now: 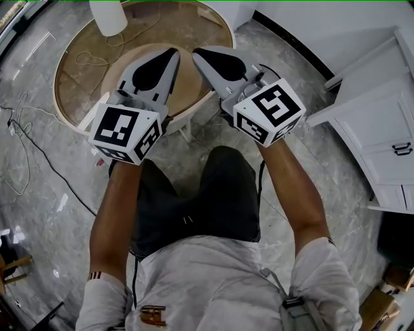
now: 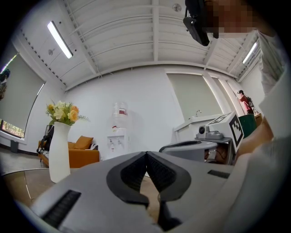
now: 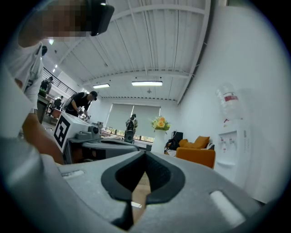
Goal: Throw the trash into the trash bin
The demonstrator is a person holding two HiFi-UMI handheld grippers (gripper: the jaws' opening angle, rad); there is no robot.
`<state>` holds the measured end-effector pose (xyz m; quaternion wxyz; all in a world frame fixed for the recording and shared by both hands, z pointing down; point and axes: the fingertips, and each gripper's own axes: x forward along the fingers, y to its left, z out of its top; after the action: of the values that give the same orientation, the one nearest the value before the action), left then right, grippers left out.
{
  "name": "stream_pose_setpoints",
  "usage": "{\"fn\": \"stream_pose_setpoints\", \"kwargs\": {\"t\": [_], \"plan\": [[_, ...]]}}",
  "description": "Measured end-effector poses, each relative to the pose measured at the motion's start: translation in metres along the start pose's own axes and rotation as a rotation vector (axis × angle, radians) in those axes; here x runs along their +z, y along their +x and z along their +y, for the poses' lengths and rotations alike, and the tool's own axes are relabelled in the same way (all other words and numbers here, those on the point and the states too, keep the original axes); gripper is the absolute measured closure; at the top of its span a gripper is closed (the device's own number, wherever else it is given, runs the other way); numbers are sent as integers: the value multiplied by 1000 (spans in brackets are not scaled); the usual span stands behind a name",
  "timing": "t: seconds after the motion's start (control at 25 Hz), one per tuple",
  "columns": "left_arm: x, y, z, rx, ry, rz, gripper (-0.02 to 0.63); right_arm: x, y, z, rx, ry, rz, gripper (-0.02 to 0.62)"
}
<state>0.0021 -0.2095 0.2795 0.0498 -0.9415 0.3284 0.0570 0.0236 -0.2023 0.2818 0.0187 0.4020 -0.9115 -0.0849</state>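
Observation:
No trash and no trash bin show in any view. My left gripper [image 1: 174, 52] and right gripper [image 1: 196, 53] are held side by side, pointing level over the near edge of a round wooden table [image 1: 77, 77]. In the left gripper view the left gripper [image 2: 146, 154] has its jaws closed tip to tip with nothing between them. The right gripper [image 3: 144, 154] is likewise shut and empty. Each gripper view shows the other gripper's marker cube to its side.
A white vase [image 1: 108, 16] with flowers [image 2: 62, 112] stands on the table's far side, with a thin cord [image 1: 97, 58] lying on the tabletop. A white cabinet [image 1: 381, 123] stands at the right. A black cable [image 1: 39, 155] runs over the marble floor. An orange sofa [image 2: 82, 152] and a water dispenser [image 2: 117, 132] stand by the far wall.

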Motion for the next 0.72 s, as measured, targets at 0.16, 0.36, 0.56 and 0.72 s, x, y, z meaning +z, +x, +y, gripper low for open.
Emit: {"fn": "stream_pose_setpoints", "kwargs": {"t": [0.16,0.36,0.56,0.72], "plan": [[0,1,1,0,1,1,607,-2,3,1,5,-9,8,595],[-1,1,2,1,0,1,607,-4,4,2,4,-11,8,595],[-2,2,0,-1,-4,4,607,-4,3,-2,-3,-1,10,595],[-3,0,2,-1,-3,4,607,-4,4,-1,-6,0,9,595]]}}
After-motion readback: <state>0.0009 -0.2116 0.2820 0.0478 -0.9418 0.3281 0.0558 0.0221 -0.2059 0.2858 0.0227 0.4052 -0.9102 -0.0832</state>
